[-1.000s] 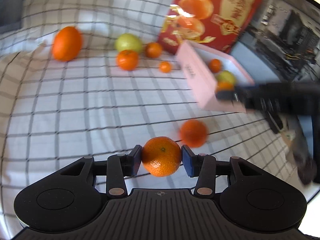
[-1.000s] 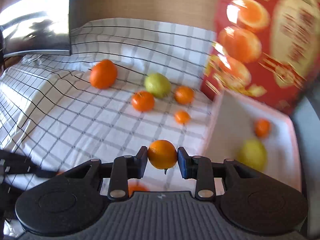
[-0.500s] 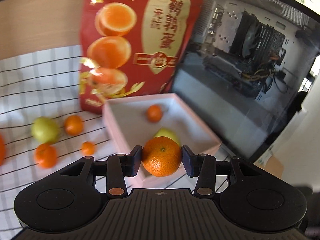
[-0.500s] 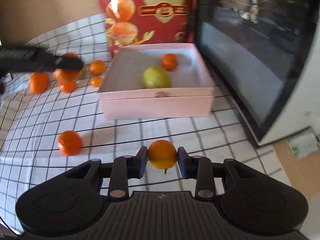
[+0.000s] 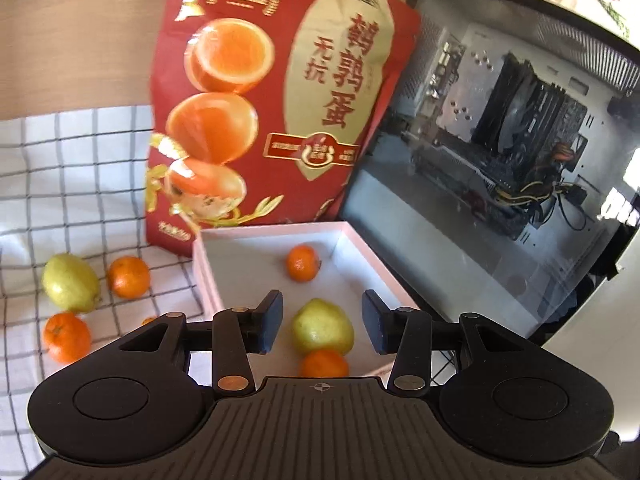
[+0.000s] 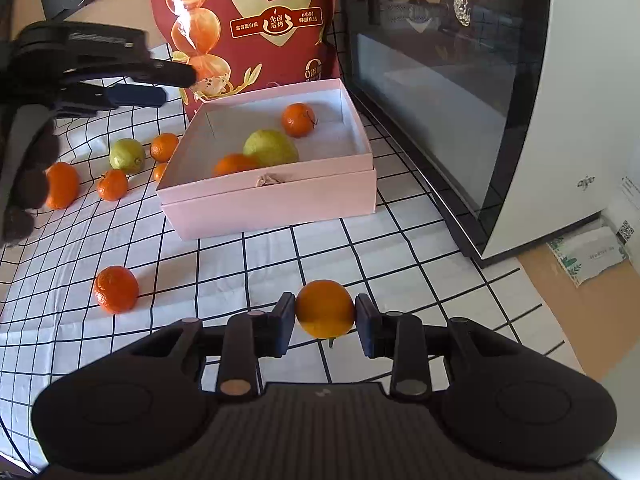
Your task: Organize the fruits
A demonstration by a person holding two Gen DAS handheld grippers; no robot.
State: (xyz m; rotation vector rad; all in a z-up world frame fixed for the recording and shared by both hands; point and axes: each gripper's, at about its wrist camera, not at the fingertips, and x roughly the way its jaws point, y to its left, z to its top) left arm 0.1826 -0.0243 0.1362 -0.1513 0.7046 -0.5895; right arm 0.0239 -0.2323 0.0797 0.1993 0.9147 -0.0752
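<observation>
My left gripper (image 5: 322, 316) hangs open over the pink box (image 5: 272, 230) with nothing between its pads. In the box lie a mandarin (image 5: 324, 362) directly below those pads, a green fruit (image 5: 322, 330) and another mandarin (image 5: 303, 263). The right wrist view shows the left gripper (image 6: 176, 86) above the box's left rim. My right gripper (image 6: 325, 316) is shut on a small orange (image 6: 325, 314), held over the checked cloth in front of the box (image 6: 272, 200). Loose on the cloth are a mandarin (image 6: 116, 289), a green fruit (image 6: 127, 155) and several more oranges.
A tall red snack bag (image 6: 248, 20) stands behind the box. A computer case with a glass side (image 6: 440, 80) stands close on the right. Checked cloth (image 6: 360, 248) covers the table; its right edge drops to a floor with cardboard (image 6: 592, 256).
Both grippers swung from the cloth toward the box. The left gripper no longer holds its mandarin, which now lies in the box. The right still holds its orange.
</observation>
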